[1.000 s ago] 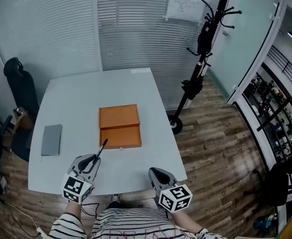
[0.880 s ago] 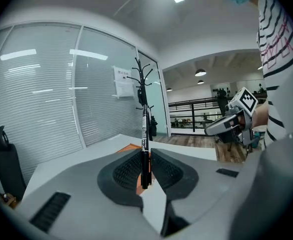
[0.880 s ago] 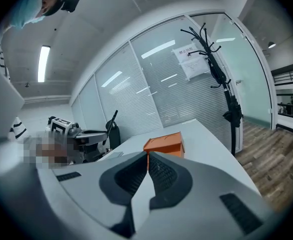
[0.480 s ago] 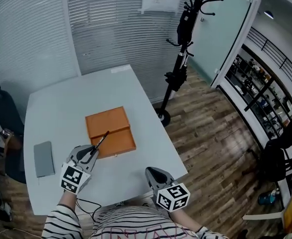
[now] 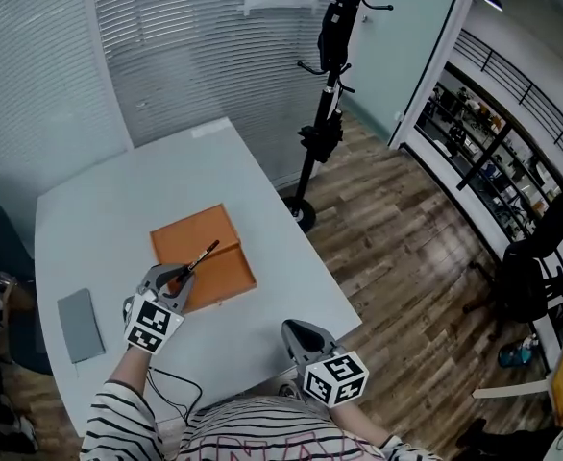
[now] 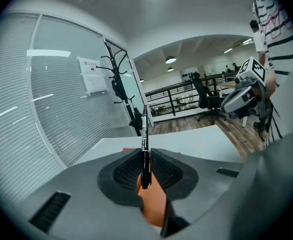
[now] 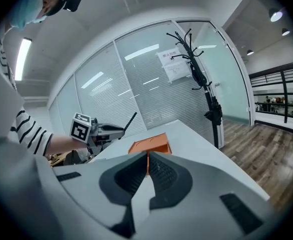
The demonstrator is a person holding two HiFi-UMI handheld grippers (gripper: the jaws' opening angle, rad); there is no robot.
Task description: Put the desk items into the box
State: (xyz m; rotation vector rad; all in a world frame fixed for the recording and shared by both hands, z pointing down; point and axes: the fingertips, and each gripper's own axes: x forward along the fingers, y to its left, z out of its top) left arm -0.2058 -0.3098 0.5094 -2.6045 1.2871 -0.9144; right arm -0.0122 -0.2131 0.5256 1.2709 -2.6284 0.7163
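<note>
My left gripper (image 5: 181, 275) is shut on a thin black pen (image 5: 203, 254), whose tip points up and away over the flat orange box (image 5: 214, 233). In the left gripper view the pen (image 6: 145, 149) stands clamped between the two pads, with the orange box (image 6: 154, 206) below them. The right gripper (image 5: 301, 332) hangs at the table's near edge, shut with nothing in it. From the right gripper view the box (image 7: 149, 145) lies straight ahead, and the left gripper (image 7: 109, 130) holds the pen (image 7: 130, 120) just left of it.
A grey notebook (image 5: 80, 325) lies on the white table (image 5: 118, 200), left of the box. A black coat stand (image 5: 325, 84) rises beyond the table's right side, on the wooden floor (image 5: 397, 248). Blinds cover the glass wall behind.
The left gripper has carried the pen forward, from in front of the box to over its near part. The head view has swung. The right gripper has stayed near the table edge.
</note>
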